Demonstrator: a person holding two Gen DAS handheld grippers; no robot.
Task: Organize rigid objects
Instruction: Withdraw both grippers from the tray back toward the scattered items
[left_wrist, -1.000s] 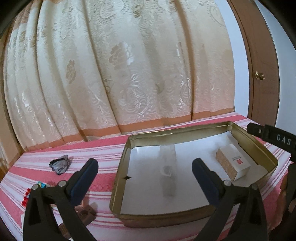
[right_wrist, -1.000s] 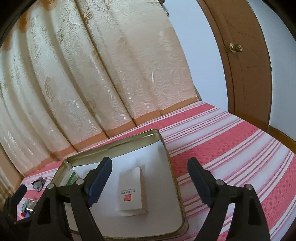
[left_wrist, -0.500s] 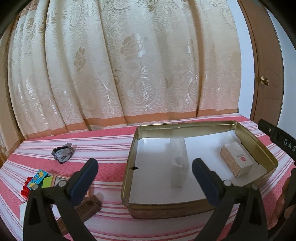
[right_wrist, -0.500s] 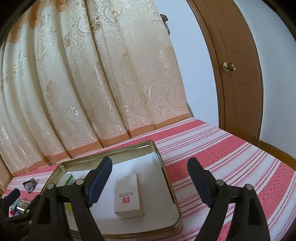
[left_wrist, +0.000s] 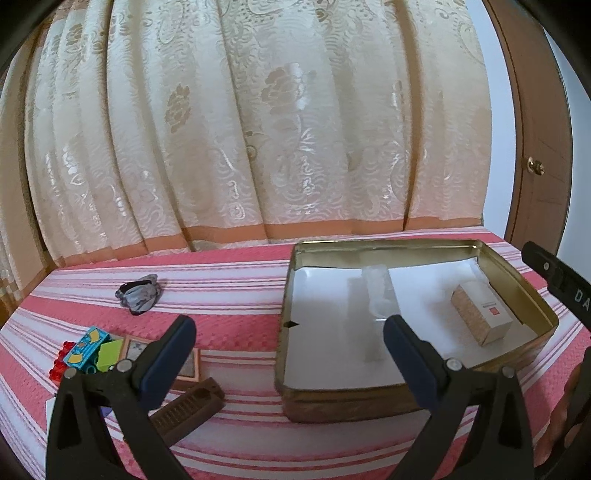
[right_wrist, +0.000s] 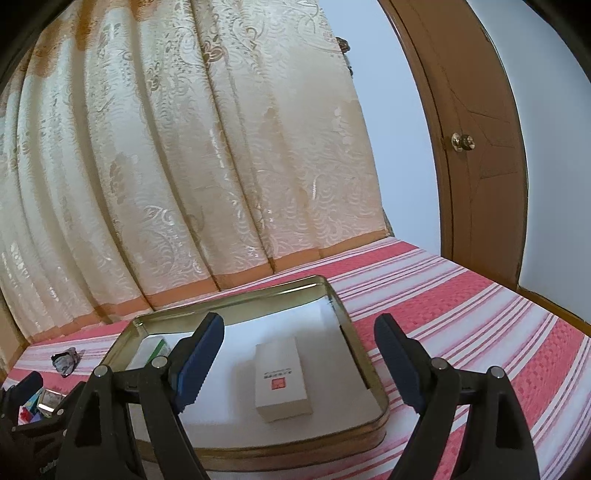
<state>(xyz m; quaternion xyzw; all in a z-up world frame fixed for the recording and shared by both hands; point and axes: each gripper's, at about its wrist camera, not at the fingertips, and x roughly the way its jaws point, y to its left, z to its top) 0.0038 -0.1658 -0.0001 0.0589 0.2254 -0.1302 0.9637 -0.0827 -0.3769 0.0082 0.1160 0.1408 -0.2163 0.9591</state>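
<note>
Gold-toned tin tray (left_wrist: 532, 295) sitting on the red striped cloth (left_wrist: 229, 317), both grippers hovering wide open.
Left gripper (left_wrist: 288, 354) and right gripper (right_wrist: 299, 354) are holding nothing; a white box (right_wrist: 280, 376) and a clear packet (left_wrist: 373, 306) are lying inside the tray, while toy bricks (left_wrist: 88, 350) and a brown comb (left_wrist: 188, 410) are waiting left of it.

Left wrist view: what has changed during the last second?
The left hand-held gripper, open and empty, swung toward the loose toys: the brown comb-like piece and colourful toy blocks came into fuller view. Nothing grasped or released. The gold metal tin and small white box stayed.
</note>
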